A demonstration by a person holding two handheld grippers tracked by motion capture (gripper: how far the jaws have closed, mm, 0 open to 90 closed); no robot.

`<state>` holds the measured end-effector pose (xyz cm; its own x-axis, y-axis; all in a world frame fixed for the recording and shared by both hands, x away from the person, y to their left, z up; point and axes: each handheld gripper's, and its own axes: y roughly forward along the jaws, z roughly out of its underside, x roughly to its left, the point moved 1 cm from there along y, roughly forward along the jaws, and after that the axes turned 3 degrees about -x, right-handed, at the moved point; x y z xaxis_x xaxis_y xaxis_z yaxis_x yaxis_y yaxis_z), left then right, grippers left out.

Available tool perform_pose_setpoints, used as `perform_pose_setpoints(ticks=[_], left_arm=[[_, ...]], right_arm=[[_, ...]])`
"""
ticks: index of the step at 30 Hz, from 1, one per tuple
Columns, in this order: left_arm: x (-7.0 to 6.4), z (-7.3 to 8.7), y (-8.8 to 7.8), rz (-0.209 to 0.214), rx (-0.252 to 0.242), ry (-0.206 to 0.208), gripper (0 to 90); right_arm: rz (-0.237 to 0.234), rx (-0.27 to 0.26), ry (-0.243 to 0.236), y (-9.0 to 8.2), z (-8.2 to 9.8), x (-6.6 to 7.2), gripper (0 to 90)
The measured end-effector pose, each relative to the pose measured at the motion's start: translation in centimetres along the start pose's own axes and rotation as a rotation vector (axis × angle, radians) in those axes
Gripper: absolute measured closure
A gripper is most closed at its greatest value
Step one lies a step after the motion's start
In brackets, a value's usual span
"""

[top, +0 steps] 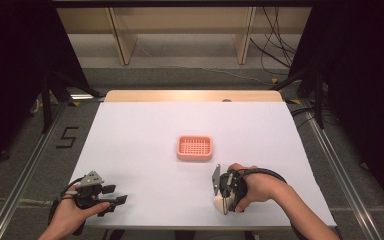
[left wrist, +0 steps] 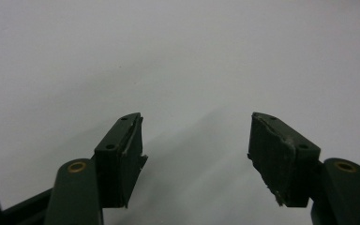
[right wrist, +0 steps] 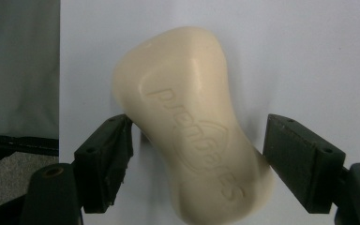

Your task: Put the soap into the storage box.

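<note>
A cream bar of soap (right wrist: 192, 140) with embossed lettering lies on the white table (top: 145, 150) near its front edge, and I also see the soap (top: 217, 202) small in the high view. My right gripper (right wrist: 199, 154) straddles it, open: the left jaw touches the bar's side and a narrow gap remains at the right jaw. In the high view the right gripper (top: 222, 196) points toward the front edge. My left gripper (top: 116, 196) rests at the front left, open and empty; the left gripper (left wrist: 197, 154) has bare table between its jaws.
A pink plastic basket (top: 194, 138) sits empty near the table's middle, beyond the right hand. The table's front edge runs just below both hands. Metal rails flank the table on the floor, and wooden legs and cables stand at the back.
</note>
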<state>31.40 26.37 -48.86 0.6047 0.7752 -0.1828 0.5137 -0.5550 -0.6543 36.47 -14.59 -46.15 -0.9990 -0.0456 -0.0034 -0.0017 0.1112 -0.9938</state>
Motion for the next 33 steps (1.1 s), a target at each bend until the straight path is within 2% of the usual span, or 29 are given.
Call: perform_pose_setpoints(ticks=[3, 4, 5, 6, 7, 8, 9, 12, 13, 14, 18, 19, 21, 22, 23, 24, 25, 26, 27, 28, 29, 30, 31, 32, 33], left_arm=[[0.02, 0.00, 0.04, -0.009, 0.000, -0.002, 35.0], [0.03, 0.01, 0.06, -0.004, -0.001, 0.000, 35.0], [0.03, 0.01, 0.06, -0.004, -0.001, 0.000, 35.0], [0.03, 0.00, 0.06, -0.005, 0.000, 0.000, 35.0], [0.03, 0.00, 0.09, -0.006, -0.001, -0.001, 35.0], [0.06, 0.00, 0.01, 0.003, 0.007, 0.008, 35.0], [0.06, 0.00, 0.01, 0.003, 0.007, 0.008, 35.0], [0.02, 0.00, 0.08, -0.006, 0.000, -0.002, 35.0], [0.04, 0.00, 0.10, -0.006, -0.001, -0.001, 35.0], [0.03, 0.00, 0.04, 0.003, 0.003, 0.003, 35.0], [0.04, 0.01, 0.09, 0.007, 0.003, 0.004, 35.0], [0.04, 0.01, 0.09, 0.007, 0.003, 0.004, 35.0], [-0.04, 0.03, 0.14, 0.006, -0.006, -0.006, 35.0], [0.03, 0.02, 0.09, 0.005, 0.002, 0.004, 35.0], [0.04, 0.02, 0.08, 0.006, 0.004, 0.006, 35.0], [0.06, 0.02, 0.10, 0.007, 0.004, 0.006, 35.0], [0.06, 0.02, 0.10, 0.007, 0.004, 0.006, 35.0], [-0.03, 0.03, 0.17, 0.008, -0.004, -0.003, 35.0], [-0.02, 0.03, 0.18, 0.007, -0.003, -0.003, 35.0], [-0.02, 0.03, 0.18, 0.006, -0.003, -0.003, 35.0], [-0.03, 0.03, 0.18, 0.006, -0.005, -0.005, 35.0], [-0.03, 0.02, 0.16, 0.006, -0.003, -0.006, 35.0], [-0.02, 0.02, 0.16, 0.005, -0.002, -0.005, 35.0], [0.00, 0.02, 0.16, 0.004, -0.002, -0.005, 35.0], [0.01, 0.02, 0.15, 0.002, 0.001, -0.003, 35.0]], right_arm=[[-0.008, 0.005, 0.003, 0.17, -0.10, 0.07, 25.4], [0.001, -0.025, -0.079, 0.47, -0.16, -0.40, 26.3], [0.001, -0.025, -0.079, 0.47, -0.16, -0.40, 26.3], [0.001, -0.032, -0.110, 0.59, -0.16, -0.59, 26.9], [-0.009, -0.019, -0.067, 0.53, -0.20, -0.32, 27.7], [-0.027, 0.005, 0.007, 0.45, -0.10, 0.15, 31.1], [-0.027, 0.005, 0.007, 0.45, -0.10, 0.15, 31.1], [-0.028, -0.009, -0.046, 0.52, -0.22, -0.04, 35.2], [-0.043, -0.024, -0.051, 0.59, -0.30, 0.04, 36.7], [-0.043, -0.039, -0.089, 0.74, -0.29, -0.23, 37.8], [-0.046, -0.028, -0.047, 0.53, -0.30, -0.07, 44.6], [-0.048, -0.040, -0.058, 0.57, -0.29, -0.20, 47.3], [-0.040, -0.033, -0.037, 0.50, -0.22, -0.29, 48.9], [-0.053, -0.025, -0.025, 0.42, -0.23, -0.21, 49.3], [-0.055, -0.009, 0.039, 0.30, -0.15, 0.07, 49.4], [-0.041, -0.024, -0.044, 0.54, -0.11, -0.63, 49.5], [-0.041, -0.024, -0.044, 0.54, -0.11, -0.63, 49.5], [-0.036, -0.016, -0.030, 0.41, -0.14, -0.56, 49.6], [-0.042, -0.007, 0.038, 0.35, -0.13, -0.20, 49.6], [-0.041, -0.003, 0.054, 0.28, -0.15, -0.14, 49.7], [-0.034, -0.006, 0.047, 0.27, -0.19, -0.20, 49.7], [-0.035, -0.003, 0.068, 0.26, -0.19, -0.16, 49.8], [-0.042, -0.027, 0.052, 0.29, -0.22, -0.51, 49.8], [-0.042, -0.027, 0.052, 0.29, -0.22, -0.51, 49.8], [-0.030, -0.015, 0.072, 0.18, -0.21, -0.41, 49.9]])
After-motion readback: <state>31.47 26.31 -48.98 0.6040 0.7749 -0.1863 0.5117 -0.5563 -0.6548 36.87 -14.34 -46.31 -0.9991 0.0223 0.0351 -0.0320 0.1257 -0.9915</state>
